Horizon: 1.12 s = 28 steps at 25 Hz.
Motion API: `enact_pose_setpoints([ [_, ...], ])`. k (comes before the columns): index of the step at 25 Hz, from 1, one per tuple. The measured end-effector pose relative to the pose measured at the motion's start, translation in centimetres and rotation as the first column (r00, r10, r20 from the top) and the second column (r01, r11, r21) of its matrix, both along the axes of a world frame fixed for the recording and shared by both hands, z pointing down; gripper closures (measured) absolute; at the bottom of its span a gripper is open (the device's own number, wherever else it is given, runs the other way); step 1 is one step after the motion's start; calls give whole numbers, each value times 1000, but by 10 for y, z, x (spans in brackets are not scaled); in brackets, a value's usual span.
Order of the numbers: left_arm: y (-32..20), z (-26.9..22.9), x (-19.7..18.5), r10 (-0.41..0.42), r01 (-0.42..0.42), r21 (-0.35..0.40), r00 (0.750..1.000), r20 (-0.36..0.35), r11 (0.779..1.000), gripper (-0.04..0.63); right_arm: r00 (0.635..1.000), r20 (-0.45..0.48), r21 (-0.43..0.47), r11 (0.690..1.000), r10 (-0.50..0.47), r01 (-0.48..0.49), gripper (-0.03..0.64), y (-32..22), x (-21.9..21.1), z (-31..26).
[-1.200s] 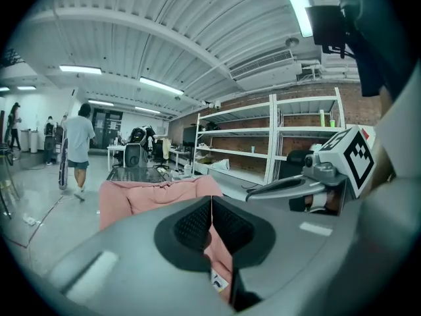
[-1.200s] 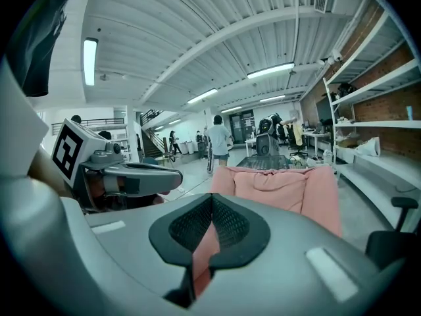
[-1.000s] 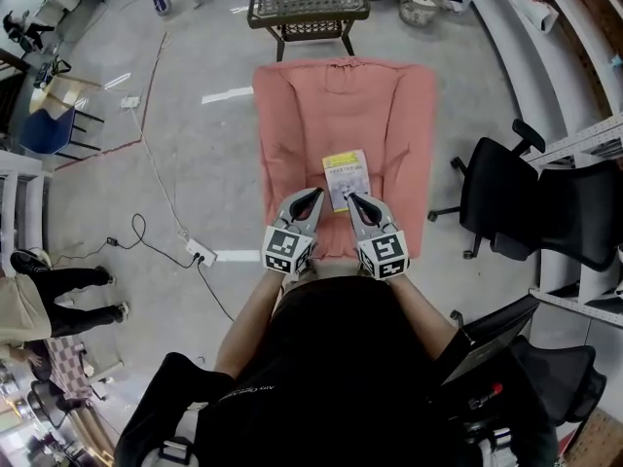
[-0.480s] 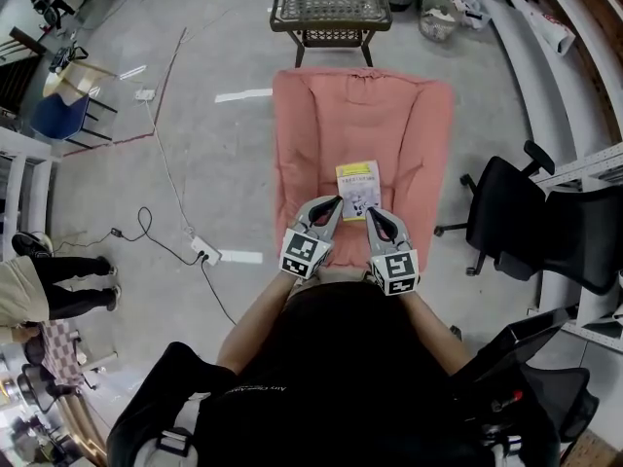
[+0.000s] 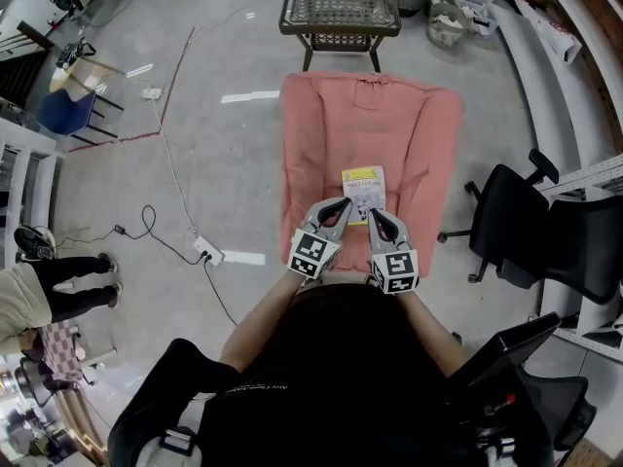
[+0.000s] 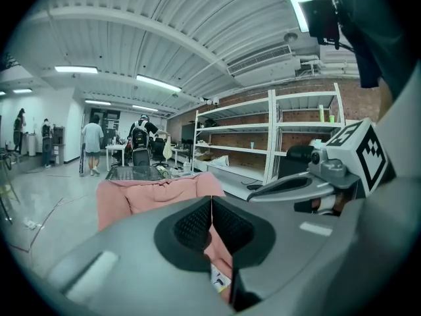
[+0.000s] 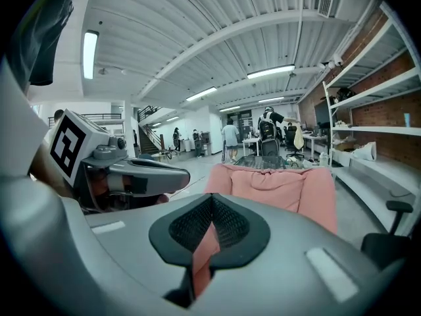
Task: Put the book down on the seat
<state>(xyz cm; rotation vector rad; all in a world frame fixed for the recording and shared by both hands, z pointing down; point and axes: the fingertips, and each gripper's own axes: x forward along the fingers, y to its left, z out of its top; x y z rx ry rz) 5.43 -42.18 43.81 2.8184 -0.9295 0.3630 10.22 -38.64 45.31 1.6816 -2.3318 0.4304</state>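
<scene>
A thin book point(image 5: 365, 187) with a yellow and white cover lies flat on the pink cushioned seat point(image 5: 321, 144) in the head view. Both grippers hover side by side at the book's near edge. My left gripper point(image 5: 345, 204) is shut and holds nothing; in its own view the jaws point(image 6: 211, 206) meet, with a corner of the book point(image 6: 220, 280) below them. My right gripper point(image 5: 373, 214) is shut too; its own view point(image 7: 211, 203) has only the pink seat point(image 7: 276, 186) beyond the closed jaws. Each gripper view also catches the other gripper alongside.
A wicker side table point(image 5: 341, 3) stands beyond the seat's far end. Black office chairs point(image 5: 531, 232) and metal shelving are at the right. On the floor to the left lie a cable and a power strip point(image 5: 204, 251). A person point(image 5: 39, 290) stands at far left.
The head view has drifted, so seat and book sit a little further right in the picture. Grippers and book keep the same places relative to each other; both stay shut.
</scene>
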Motion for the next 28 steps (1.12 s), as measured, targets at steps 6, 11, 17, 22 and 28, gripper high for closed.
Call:
enact_pose_setpoints([
  [6, 5, 7, -7, -18, 18, -16, 1000, 2, 1000, 591, 1000, -6, -15, 1000, 17, -17, 607, 1, 2, 7],
  [11, 7, 10, -9, -17, 17, -20, 1000, 11, 1000, 591, 1000, -4, -25, 999, 25, -25, 607, 3, 4, 10],
  [17, 13, 17, -11, -16, 16, -29, 1000, 18, 999, 591, 1000, -5, -35, 999, -4, 3, 608, 6, -2, 13],
  [22, 15, 15, -13, -18, 18, -28, 999, 27, 999, 591, 1000, 5, -28, 1000, -8, 8, 608, 6, -2, 13],
  [28, 19, 17, -17, -22, 22, -35, 999, 27, 999, 591, 1000, 12, -33, 999, -4, 5, 607, 11, -3, 14],
])
